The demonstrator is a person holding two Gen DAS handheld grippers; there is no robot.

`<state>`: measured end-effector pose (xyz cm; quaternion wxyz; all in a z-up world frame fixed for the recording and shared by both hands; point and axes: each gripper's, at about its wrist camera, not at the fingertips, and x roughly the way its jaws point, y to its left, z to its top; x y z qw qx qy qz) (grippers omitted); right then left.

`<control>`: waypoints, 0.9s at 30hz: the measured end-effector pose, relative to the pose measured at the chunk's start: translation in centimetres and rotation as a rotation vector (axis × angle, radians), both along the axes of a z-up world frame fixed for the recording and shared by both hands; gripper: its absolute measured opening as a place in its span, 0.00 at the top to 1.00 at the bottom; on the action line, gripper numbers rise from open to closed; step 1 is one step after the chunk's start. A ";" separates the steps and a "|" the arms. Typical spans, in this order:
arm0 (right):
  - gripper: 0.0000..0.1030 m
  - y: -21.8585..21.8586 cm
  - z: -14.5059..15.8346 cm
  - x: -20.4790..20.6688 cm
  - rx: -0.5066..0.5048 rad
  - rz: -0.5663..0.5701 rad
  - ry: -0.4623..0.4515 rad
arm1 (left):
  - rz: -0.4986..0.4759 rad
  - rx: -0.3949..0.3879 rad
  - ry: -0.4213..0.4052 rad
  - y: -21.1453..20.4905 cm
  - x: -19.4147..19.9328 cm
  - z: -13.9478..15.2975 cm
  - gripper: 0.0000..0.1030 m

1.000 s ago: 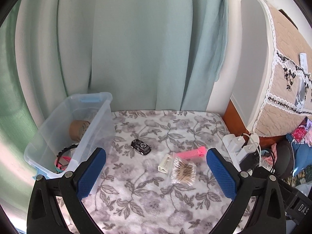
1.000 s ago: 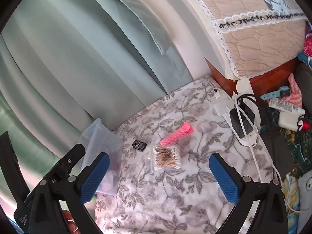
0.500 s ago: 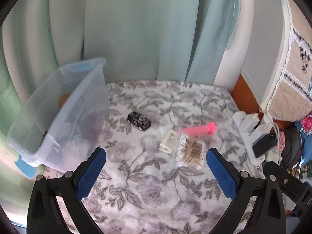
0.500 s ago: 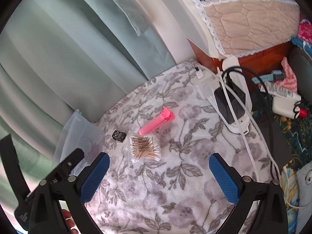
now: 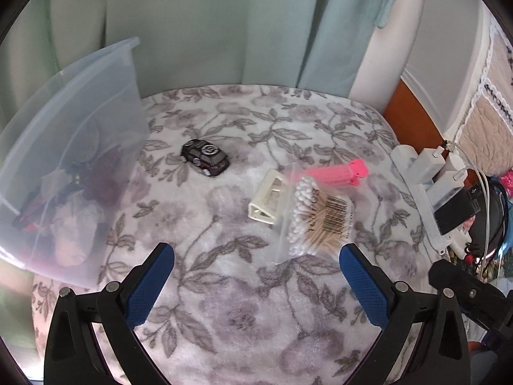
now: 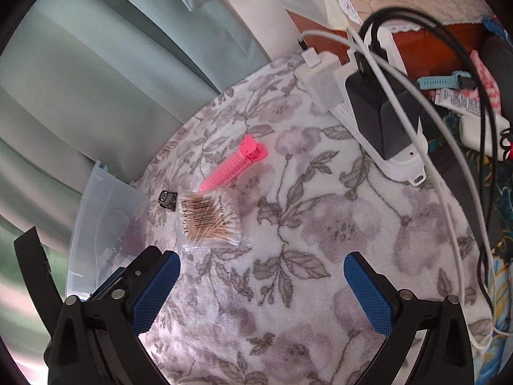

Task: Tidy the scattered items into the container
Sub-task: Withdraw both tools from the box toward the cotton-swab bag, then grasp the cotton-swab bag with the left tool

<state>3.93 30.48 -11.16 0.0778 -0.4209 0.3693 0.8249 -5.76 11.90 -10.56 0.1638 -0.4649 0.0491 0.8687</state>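
A clear plastic bin [image 5: 77, 147] with several items inside stands at the left on a floral blanket [image 5: 243, 304]. A black toy car [image 5: 205, 160], a cream clip [image 5: 267, 200], a bag of cotton swabs [image 5: 315, 218] and a pink hair clip [image 5: 336, 173] lie on the blanket. My left gripper [image 5: 256, 276] is open and empty, hovering just short of the swab bag. My right gripper [image 6: 261, 284] is open and empty, near the swab bag [image 6: 208, 218], with the pink clip [image 6: 234, 165], the car [image 6: 168, 199] and the bin [image 6: 105, 224] beyond.
A white power strip [image 6: 404, 160] with a black adapter [image 6: 381, 118], white chargers and cables lies at the blanket's right edge; it also shows in the left wrist view [image 5: 429, 192]. Curtains [image 5: 224, 32] hang behind. Clutter sits past the right edge.
Both grippers have moved down and closer to the blanket and the scattered items. Both stay open and empty. The items have not moved.
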 end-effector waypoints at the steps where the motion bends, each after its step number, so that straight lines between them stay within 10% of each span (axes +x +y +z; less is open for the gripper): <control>1: 0.00 0.1 -0.3 -0.1 -0.008 -0.002 -0.002 | -0.019 0.007 0.001 0.4 -0.1 -0.2 0.00; 16: 0.00 3.0 -2.1 -0.7 -0.005 -0.079 -0.037 | -0.216 -0.009 -0.005 6.6 -2.2 -3.4 0.00; 27: 0.00 3.8 -3.7 -0.8 -0.033 -0.095 -0.076 | -0.170 -0.143 0.021 7.9 -3.8 -5.0 0.00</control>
